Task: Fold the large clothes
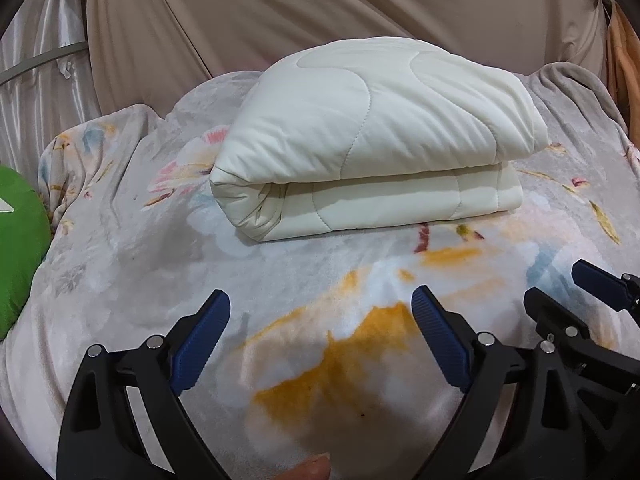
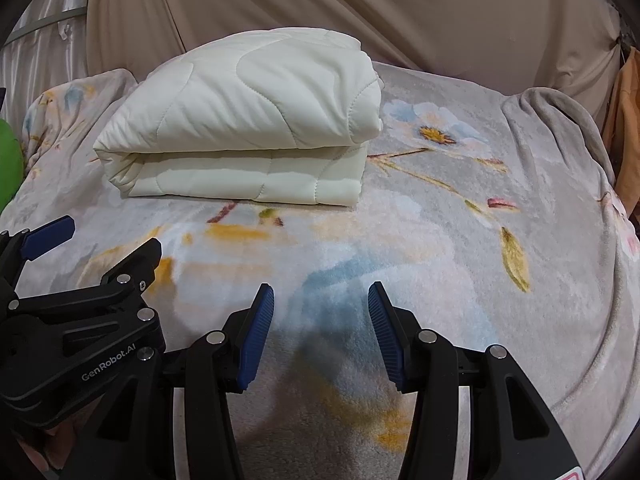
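A cream quilted comforter point(image 1: 372, 140) lies folded into a thick bundle on the flowered fleece blanket point(image 1: 160, 248); in the right wrist view the same comforter point(image 2: 248, 120) sits left of centre. My left gripper point(image 1: 322, 304) hovers open over the blanket, well short of the bundle, nothing between its blue pads. My right gripper point(image 2: 321, 296) is open too and empty, beside the left one and just as far from the bundle. Each gripper shows in the other's view: the right gripper point(image 1: 560, 284) at the right edge, the left gripper point(image 2: 108, 236) at the left edge.
A green cushion point(image 1: 20, 248) lies at the blanket's left edge. Beige curtains point(image 1: 320, 8) hang close behind the bed. Orange fabric point(image 2: 626, 140) hangs at the far right. A fingertip point(image 1: 312, 468) shows at the bottom edge. Bare blanket point(image 2: 480, 240) stretches right of the bundle.
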